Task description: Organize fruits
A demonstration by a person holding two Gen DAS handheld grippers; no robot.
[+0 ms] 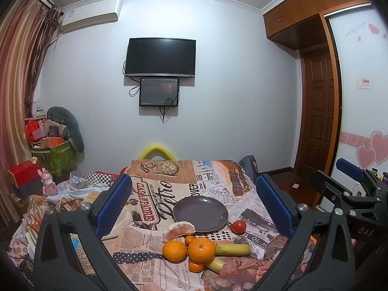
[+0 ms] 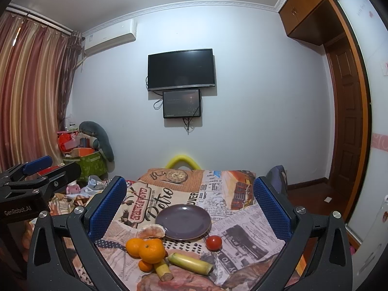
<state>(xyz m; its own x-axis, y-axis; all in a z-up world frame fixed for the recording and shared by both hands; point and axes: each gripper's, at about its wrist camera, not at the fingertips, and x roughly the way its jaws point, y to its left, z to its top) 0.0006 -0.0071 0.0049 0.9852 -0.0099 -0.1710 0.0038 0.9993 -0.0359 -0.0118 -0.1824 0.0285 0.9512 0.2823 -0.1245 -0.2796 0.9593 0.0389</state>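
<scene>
An empty purple plate sits on a table with a newspaper-print cloth. In front of it lie a peeled citrus piece, two large oranges, small oranges, a red tomato and two yellow-green stalk pieces. My left gripper and my right gripper are both wide open and empty, held back above the fruit. Each shows at the edge of the other's view.
A wall TV and a small screen hang ahead. Boxes and bags pile at the left by curtains. A wooden door and wardrobe stand on the right. A yellow foam arc shows behind the table.
</scene>
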